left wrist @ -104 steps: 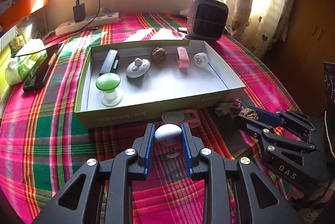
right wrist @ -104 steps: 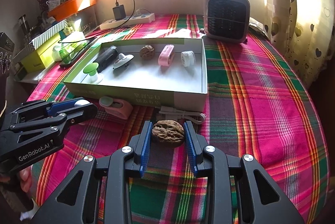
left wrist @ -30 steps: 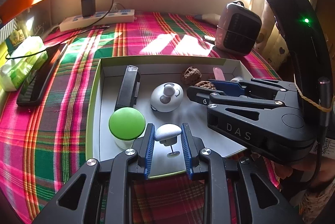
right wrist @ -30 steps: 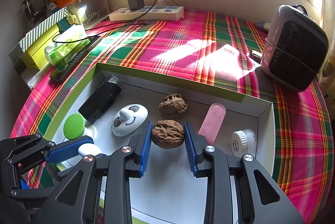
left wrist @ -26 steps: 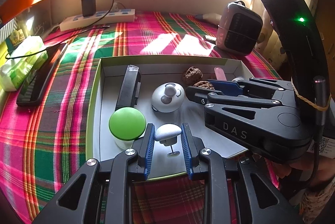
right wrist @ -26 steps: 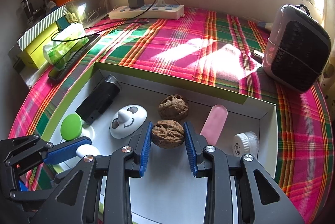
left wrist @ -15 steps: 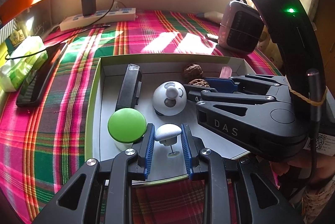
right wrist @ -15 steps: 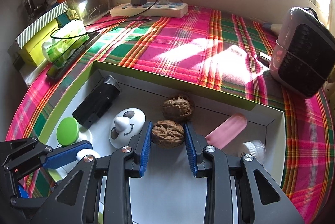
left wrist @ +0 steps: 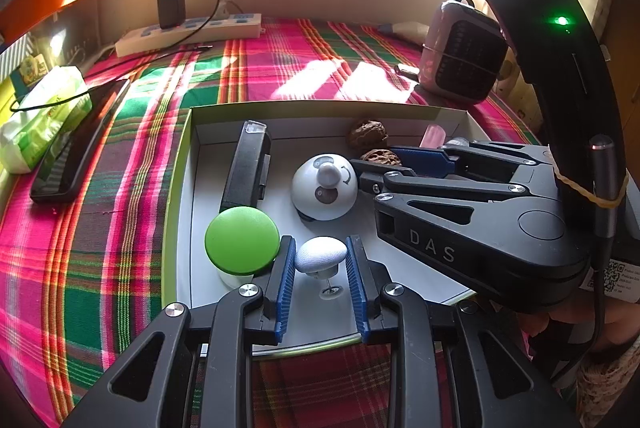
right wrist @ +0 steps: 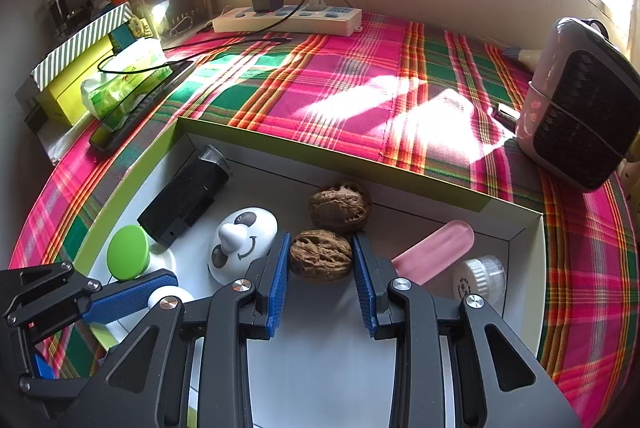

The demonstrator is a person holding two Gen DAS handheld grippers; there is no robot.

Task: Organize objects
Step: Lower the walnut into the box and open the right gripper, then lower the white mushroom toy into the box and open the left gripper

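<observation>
A shallow green-rimmed box (left wrist: 176, 188) (right wrist: 360, 164) lies on the plaid cloth. My left gripper (left wrist: 321, 256) is shut on a white mushroom-shaped knob (left wrist: 321, 254) and holds it over the box's near left part, beside a green mushroom knob (left wrist: 241, 240). My right gripper (right wrist: 321, 256) is shut on a walnut (right wrist: 321, 255) and holds it low in the box, just in front of a second walnut (right wrist: 339, 206). The right gripper also shows in the left wrist view (left wrist: 376, 164).
In the box lie a black stapler-like block (right wrist: 186, 196), a white panda-face piece (right wrist: 240, 242), a pink capsule (right wrist: 434, 252) and a white ribbed cap (right wrist: 478, 278). A small heater (right wrist: 580, 100), a power strip (right wrist: 288, 18), a phone (left wrist: 76, 148) and a tissue pack (left wrist: 40, 112) stand around it.
Both grippers moved from the cloth in front of the box to inside it, still holding their objects. In the last second the right gripper moved forward, bringing its walnut close to the resting walnut.
</observation>
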